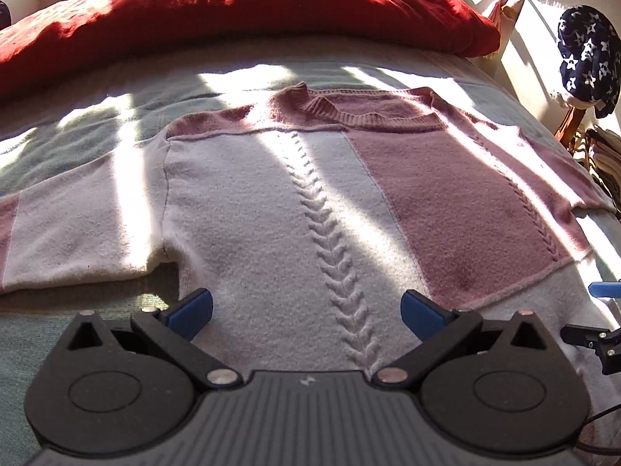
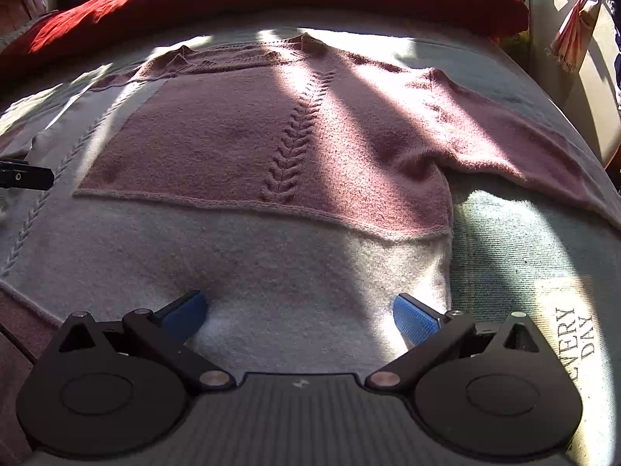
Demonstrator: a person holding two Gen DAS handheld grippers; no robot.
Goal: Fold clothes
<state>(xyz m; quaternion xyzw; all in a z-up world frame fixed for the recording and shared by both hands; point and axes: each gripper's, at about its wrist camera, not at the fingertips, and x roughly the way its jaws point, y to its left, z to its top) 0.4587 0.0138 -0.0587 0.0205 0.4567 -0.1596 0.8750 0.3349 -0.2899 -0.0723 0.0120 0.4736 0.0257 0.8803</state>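
A: Laid flat on the pale green bed blanket [image 1: 97,116]: a knitted sweater in cream and dusty pink blocks [image 1: 271,202], neckline toward 12 o'clock, hem toward 6 o'clock.

B: Agreed. Ribbed pink collar [image 1: 349,114] at the top, raised braid cable [image 1: 330,256] down the cream panel. One sleeve spread out toward 9 o'clock in the left wrist view.

A: Left gripper [image 1: 306,312]?

B: Blue pads [image 1: 192,310] wide apart, nothing between them, poised over the cream lower part beside the cable. Touching the knit or just above it, impossible to tell.

A: And the right gripper [image 2: 300,312]?

B: Same stance, spread apart and holding nothing, over the cream hem band near the sweater's side edge at 3 o'clock. Pink sleeve [image 2: 524,147] angled out toward 2 o'clock.

A: Beyond the collar?

B: A thick red blanket [image 1: 248,11] bunched across 12 o'clock. Printed lettering [image 2: 578,334] on the green blanket at 4 o'clock in the right wrist view. Bands of sunlight and shadow across everything.
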